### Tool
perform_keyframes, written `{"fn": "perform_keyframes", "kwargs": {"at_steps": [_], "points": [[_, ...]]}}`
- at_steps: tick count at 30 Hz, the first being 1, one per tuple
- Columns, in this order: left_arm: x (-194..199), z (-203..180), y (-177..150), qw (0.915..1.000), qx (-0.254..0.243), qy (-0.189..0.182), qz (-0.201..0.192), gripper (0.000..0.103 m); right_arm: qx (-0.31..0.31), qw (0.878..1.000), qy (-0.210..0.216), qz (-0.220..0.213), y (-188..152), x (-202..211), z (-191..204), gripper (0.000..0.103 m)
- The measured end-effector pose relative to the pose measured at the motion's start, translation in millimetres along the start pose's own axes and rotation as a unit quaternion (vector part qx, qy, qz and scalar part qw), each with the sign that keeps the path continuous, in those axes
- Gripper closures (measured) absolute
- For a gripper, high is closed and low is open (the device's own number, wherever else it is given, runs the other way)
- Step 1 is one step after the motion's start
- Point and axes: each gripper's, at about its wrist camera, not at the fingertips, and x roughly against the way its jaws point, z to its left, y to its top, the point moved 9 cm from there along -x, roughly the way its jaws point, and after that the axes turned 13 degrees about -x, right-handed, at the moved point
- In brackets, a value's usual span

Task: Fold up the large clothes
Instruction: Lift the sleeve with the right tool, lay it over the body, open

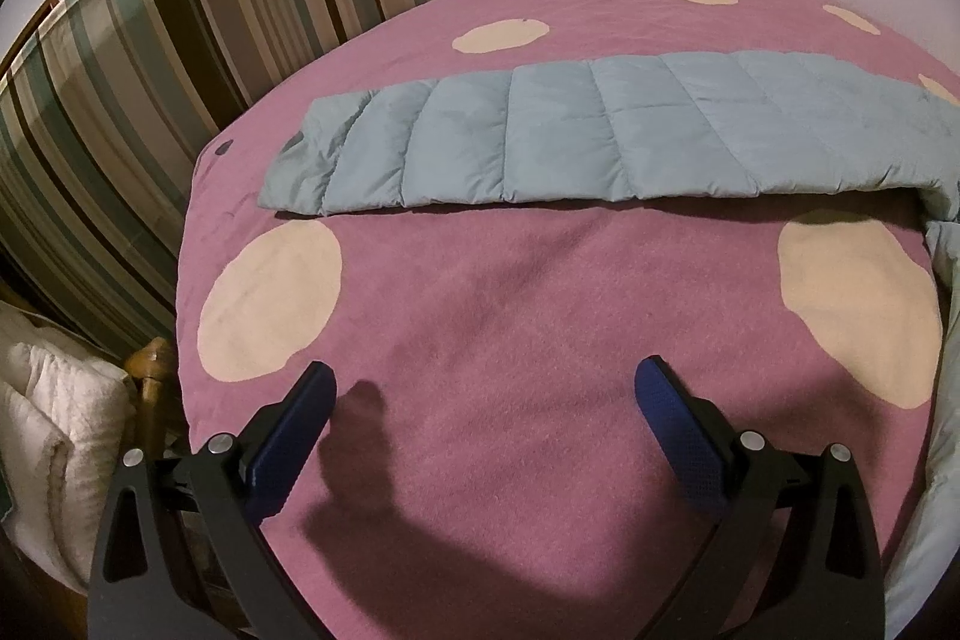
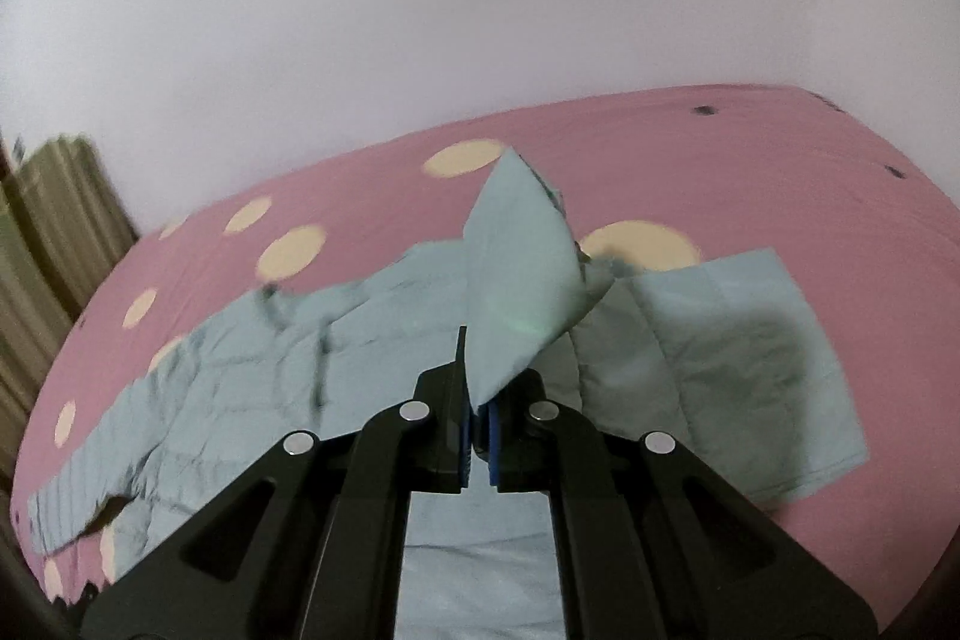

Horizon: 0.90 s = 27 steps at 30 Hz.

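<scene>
A light blue quilted jacket (image 1: 600,130) lies spread on a pink blanket with cream dots (image 1: 480,310). In the left wrist view one long quilted sleeve stretches across the bed, far ahead of my left gripper (image 1: 486,388), which is open and empty above bare blanket. In the right wrist view my right gripper (image 2: 477,400) is shut on a fold of the jacket (image 2: 516,268) and holds it lifted, so a flap stands up above the rest of the garment (image 2: 240,388). Another part of the jacket (image 2: 750,358) lies flat to the right.
A striped curtain (image 1: 180,40) hangs at the bed's left side. A white fluffy blanket (image 1: 48,430) and a wooden post (image 1: 153,358) sit at the lower left. A plain pale wall (image 2: 480,10) stands behind the bed.
</scene>
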Motion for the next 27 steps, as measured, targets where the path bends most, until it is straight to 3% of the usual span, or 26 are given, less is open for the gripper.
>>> {"fn": "perform_keyframes", "kwargs": {"at_steps": [14, 27], "points": [[-3.2, 0.0, -0.3, 0.9996, 0.016, -0.022, 0.001, 0.004, 0.109, 0.989, 0.031, 0.091, -90.0, -50.6, 122.6, 0.099], [-3.3, -1.0, -0.3, 0.9995, 0.019, -0.026, 0.002, 0.004, 0.166, 0.972, 0.026, 0.167, -152.6, -84.2, 151.3, 0.098]]}}
